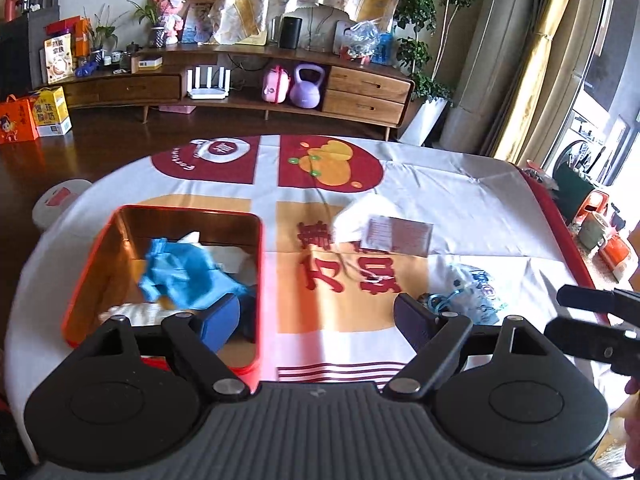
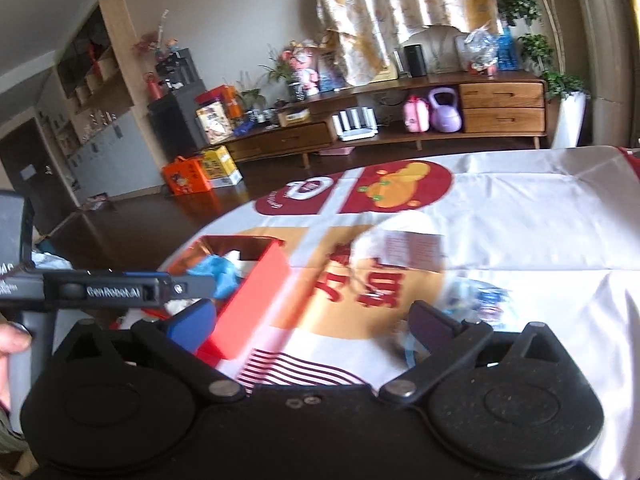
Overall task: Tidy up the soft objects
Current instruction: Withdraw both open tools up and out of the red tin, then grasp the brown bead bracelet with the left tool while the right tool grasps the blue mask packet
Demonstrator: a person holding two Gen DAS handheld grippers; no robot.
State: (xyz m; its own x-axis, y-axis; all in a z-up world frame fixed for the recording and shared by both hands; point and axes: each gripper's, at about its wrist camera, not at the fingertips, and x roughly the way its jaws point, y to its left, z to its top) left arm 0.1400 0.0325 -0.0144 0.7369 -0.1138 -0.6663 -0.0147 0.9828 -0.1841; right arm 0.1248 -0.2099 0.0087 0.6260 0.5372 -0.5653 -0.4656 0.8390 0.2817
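Both tongs, left (image 1: 318,318) and right (image 2: 310,322), are held wide and empty; next, the blue-printed clear plastic pouch (image 1: 474,290) at two o'clock is to be gripped for the red rectangular tin box (image 1: 256,280).

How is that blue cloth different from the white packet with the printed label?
The blue cloth lies crumpled inside the red box; the white packet lies outside it on the tablecloth. The cloth is plain blue, while the packet is white and carries a dark printed label. Neither is held by a claw.
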